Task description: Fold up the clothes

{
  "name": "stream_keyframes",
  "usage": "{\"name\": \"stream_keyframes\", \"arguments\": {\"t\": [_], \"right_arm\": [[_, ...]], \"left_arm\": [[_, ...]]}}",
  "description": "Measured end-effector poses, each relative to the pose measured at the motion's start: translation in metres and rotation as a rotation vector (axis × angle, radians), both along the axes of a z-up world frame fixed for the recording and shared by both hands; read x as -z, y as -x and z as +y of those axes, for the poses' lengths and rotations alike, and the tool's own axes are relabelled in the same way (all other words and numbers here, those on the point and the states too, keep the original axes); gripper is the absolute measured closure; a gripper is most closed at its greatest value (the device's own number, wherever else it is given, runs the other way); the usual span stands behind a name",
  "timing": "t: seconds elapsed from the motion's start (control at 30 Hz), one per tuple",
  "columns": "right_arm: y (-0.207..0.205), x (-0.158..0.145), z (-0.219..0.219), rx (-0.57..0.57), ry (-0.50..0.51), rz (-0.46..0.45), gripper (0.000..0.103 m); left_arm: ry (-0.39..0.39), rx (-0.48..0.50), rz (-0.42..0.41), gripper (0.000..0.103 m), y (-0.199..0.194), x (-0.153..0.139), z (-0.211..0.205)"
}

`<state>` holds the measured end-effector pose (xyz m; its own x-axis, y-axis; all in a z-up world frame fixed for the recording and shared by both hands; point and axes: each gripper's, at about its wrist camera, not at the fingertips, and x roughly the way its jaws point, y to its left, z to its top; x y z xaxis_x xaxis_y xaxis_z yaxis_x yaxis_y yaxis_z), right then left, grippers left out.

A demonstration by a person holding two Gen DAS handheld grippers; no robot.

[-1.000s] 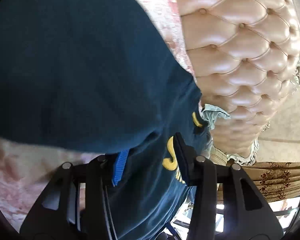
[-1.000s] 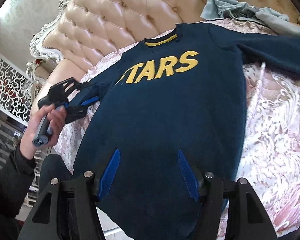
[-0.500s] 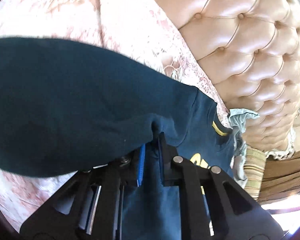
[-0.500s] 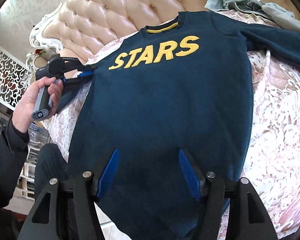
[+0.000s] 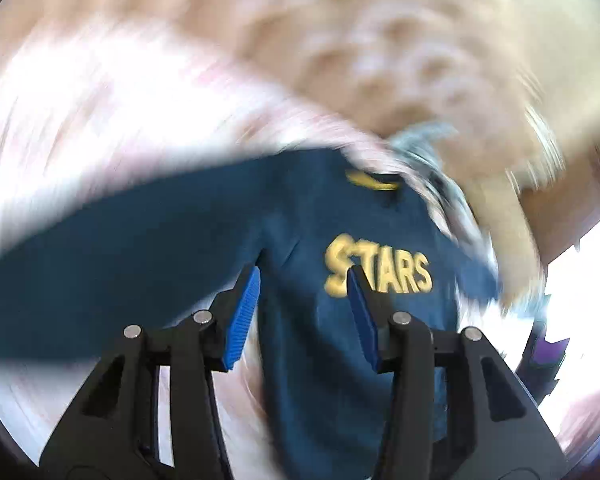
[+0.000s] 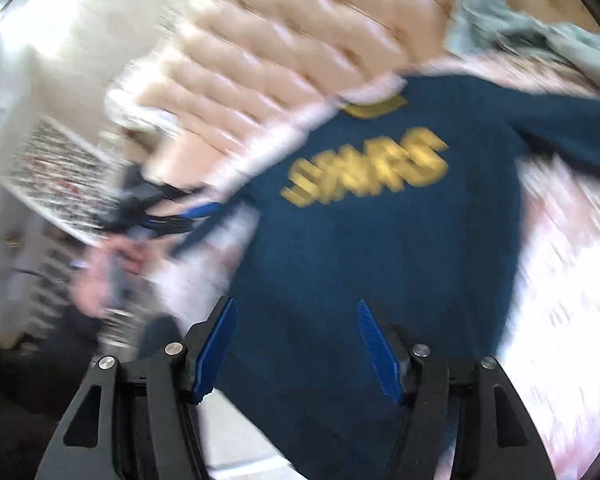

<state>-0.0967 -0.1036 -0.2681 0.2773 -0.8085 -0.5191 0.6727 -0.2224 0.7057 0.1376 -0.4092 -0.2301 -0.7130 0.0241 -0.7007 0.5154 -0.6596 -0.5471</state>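
Through the left wrist camera, everything beyond the tool is smearing with motion blur, but the left gripper (image 5: 302,272) is showing its two blue-padded fingers (image 5: 242,316) standing wide apart with nothing between them. The navy sweatshirt (image 5: 320,360) is lying beyond them on the pale pink bedspread (image 5: 100,112), its yellow STARS lettering (image 5: 380,270) reading upright just past the right-hand fingertip and its yellow-trimmed collar (image 5: 370,180) pointing toward the tufted headboard (image 5: 400,60). One sleeve (image 5: 100,248) is stretching out flat to the left of the view, starting close beside the left-hand fingertip. A crumpled grey-blue garment (image 5: 424,140) is sitting at the foot of the headboard just beyond the collar. Through the right wrist camera, also blurring, the right gripper (image 6: 296,308) is likewise holding its jaws spread open and empty, hovering over the lower body of the sweatshirt (image 6: 380,260), which is lying face up with the lettering (image 6: 368,168) smeared. At the left of this view a hand (image 6: 108,268) is holding the left gripper (image 6: 192,214) with its fingertips at the sweatshirt's shoulder edge; whether they are touching cloth I cannot tell. The other sleeve (image 6: 560,128) is reaching off to the right, and the grey-blue garment (image 6: 520,32) is resting against the headboard (image 6: 300,40) above it.
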Motion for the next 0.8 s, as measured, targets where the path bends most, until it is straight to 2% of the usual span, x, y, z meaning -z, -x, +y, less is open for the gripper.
{"name": "stream_keyframes", "arguments": {"t": [0.03,0.1,0.2,0.3,0.37,0.47,0.5,0.53,0.6,0.73,0.8], "right_arm": [[0.005,-0.005,-0.011,-0.037,0.053,-0.019,0.035],[0.015,-0.005,-0.044,-0.099,0.112,-0.047,0.034],[0.023,0.005,-0.104,-0.184,0.147,-0.101,0.033],[0.016,0.02,-0.157,-0.292,0.148,-0.117,0.033],[0.009,0.033,-0.172,-0.342,0.156,-0.156,0.033],[-0.002,0.052,-0.169,-0.405,0.149,-0.214,0.033],[-0.005,0.057,-0.166,-0.419,0.129,-0.207,0.031],[-0.007,0.06,-0.163,-0.424,0.107,-0.187,0.03],[-0.008,0.062,-0.163,-0.422,0.086,-0.165,0.029],[-0.011,0.067,-0.16,-0.411,0.08,-0.144,0.027],[-0.013,0.069,-0.158,-0.409,0.074,-0.133,0.027]], "left_arm": [[0.065,0.086,0.016,0.054,0.016,-0.006,-0.01],[0.131,0.205,-0.022,0.054,0.053,-0.003,-0.038],[0.113,0.403,-0.111,0.054,0.115,0.015,-0.073],[0.105,0.557,-0.187,0.054,0.156,0.034,-0.086],[0.083,0.613,-0.224,0.054,0.17,0.052,-0.089],[0.031,0.707,-0.296,0.054,0.192,0.082,-0.091],[0.013,0.741,-0.324,0.057,0.198,0.091,-0.091],[0.006,0.777,-0.354,0.09,0.199,0.097,-0.089],[-0.005,0.777,-0.356,0.091,0.199,0.099,-0.095],[0.026,0.733,-0.293,0.091,0.197,0.082,-0.108],[0.032,0.722,-0.316,0.09,0.194,0.09,-0.107]]}}
